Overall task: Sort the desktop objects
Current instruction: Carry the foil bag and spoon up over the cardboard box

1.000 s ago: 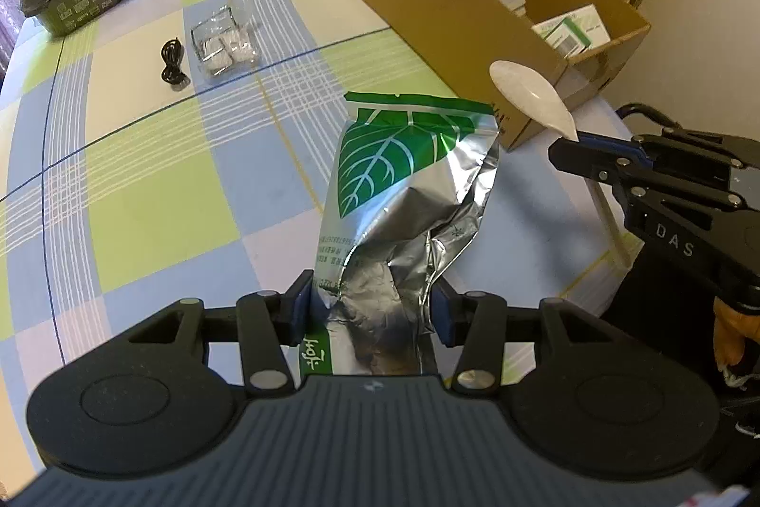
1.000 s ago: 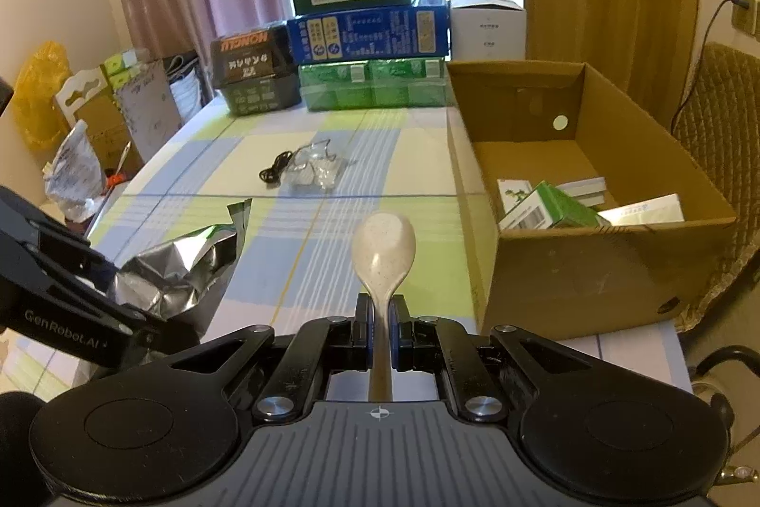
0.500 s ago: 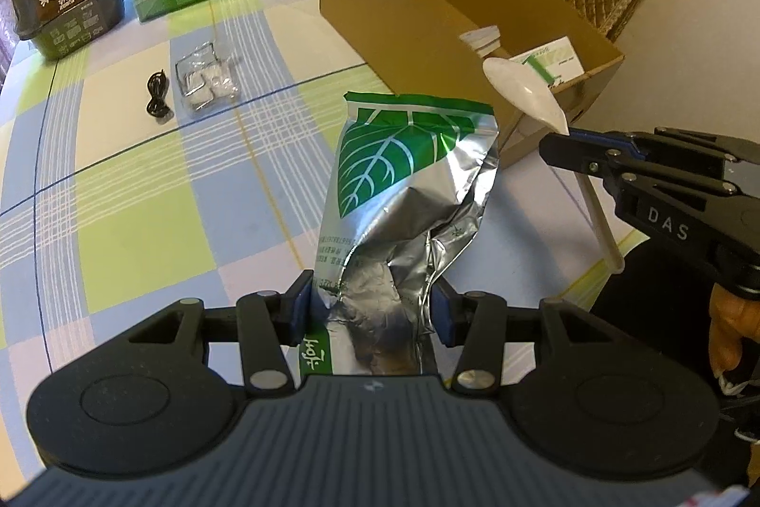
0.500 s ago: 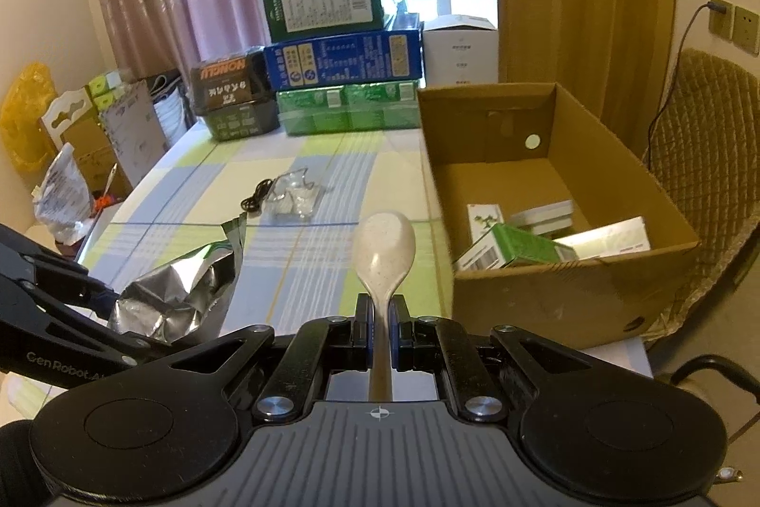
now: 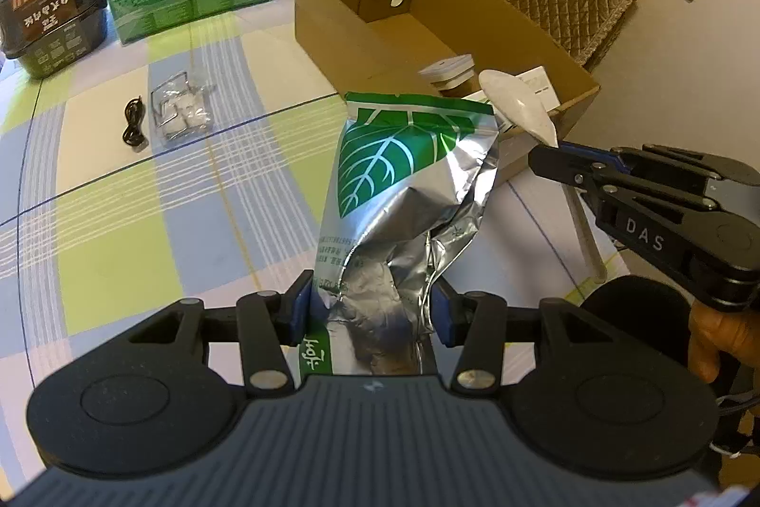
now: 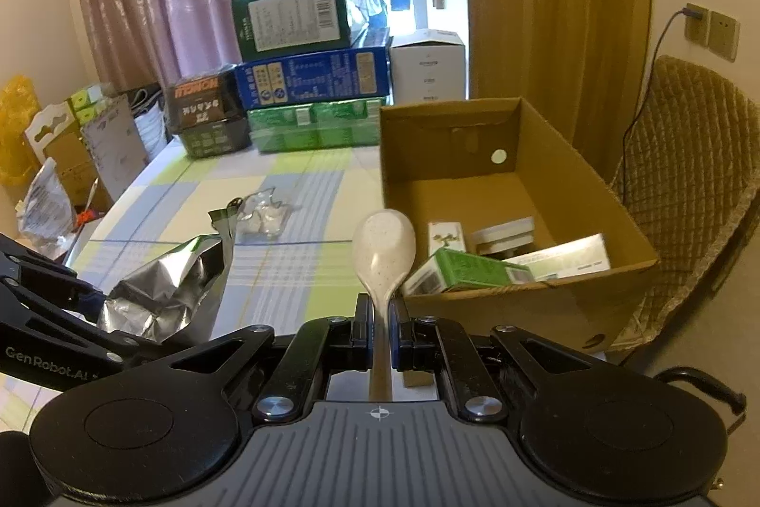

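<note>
On the far left of the checked green, blue and white worktop point(image 5: 118, 250) lay a small black coiled cable point(image 5: 133, 123), and just beside it a clear plastic packet of white pieces point(image 5: 181, 116). Toward the middle, the left tool point(image 5: 370, 307) was clenched on the lower part of a crumpled silver foil pouch with a green leaf print point(image 5: 403, 193), held upright above the worktop. Right of the pouch stood an open brown cardboard box point(image 6: 522, 155) holding a green carton point(image 6: 468, 274) and several white packets. The right tool point(image 6: 380, 329) was clamped on the handle of a speckled off-white spoon point(image 6: 384, 250), bowl up, in front of the box's near left corner. Furthest right, a hand point(image 5: 722, 340) gripped that tool.
</note>
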Demonstrator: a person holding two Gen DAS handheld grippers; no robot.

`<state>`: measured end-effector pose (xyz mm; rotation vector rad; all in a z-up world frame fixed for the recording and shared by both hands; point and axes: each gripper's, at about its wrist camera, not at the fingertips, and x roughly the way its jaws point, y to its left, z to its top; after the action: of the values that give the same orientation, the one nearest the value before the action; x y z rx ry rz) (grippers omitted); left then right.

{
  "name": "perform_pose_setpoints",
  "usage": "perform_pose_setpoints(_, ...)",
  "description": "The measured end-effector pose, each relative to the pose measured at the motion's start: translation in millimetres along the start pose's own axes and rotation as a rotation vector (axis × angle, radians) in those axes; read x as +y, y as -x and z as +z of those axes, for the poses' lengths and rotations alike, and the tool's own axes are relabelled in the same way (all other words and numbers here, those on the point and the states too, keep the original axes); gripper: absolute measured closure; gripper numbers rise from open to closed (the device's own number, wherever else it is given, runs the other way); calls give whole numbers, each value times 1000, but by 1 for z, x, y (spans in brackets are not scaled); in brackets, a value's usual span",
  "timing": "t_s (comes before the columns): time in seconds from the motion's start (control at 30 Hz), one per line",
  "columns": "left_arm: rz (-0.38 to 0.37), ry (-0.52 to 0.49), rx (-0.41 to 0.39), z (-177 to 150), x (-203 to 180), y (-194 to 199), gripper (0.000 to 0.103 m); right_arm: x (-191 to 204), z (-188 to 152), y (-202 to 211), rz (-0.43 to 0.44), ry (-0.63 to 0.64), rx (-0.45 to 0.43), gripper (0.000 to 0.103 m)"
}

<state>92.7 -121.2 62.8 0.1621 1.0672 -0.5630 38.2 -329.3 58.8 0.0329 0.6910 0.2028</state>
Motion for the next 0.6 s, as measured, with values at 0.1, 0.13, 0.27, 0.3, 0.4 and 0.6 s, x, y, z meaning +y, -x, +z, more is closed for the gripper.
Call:
perform_pose_setpoints(0.1, -6, -6, -4, 5, -7, 0, 59, -7, 3, 2, -9, -6, -6, 100)
perform_pose_setpoints(0.13, -9, -8, -5, 7, -9, 0, 59, -9, 4, 2, -12, -6, -8, 100)
perform_pose_setpoints(0.27, -17, -18, -7, 14, -19, -2, 59, -17, 7, 3, -22, -11, -16, 100)
perform_pose_setpoints(0.3, -19, -21, -8, 17, -21, -2, 59, -19, 9, 4, -24, -12, -17, 100)
perform_pose_setpoints(0.4, -24, -29, -13, 24, -30, -4, 59, -25, 11, 4, -29, -15, -21, 100)
perform_pose_setpoints(0.6, -45, -37, -23, 38, -44, -7, 59, -39, 15, 3, -42, -22, -26, 100)
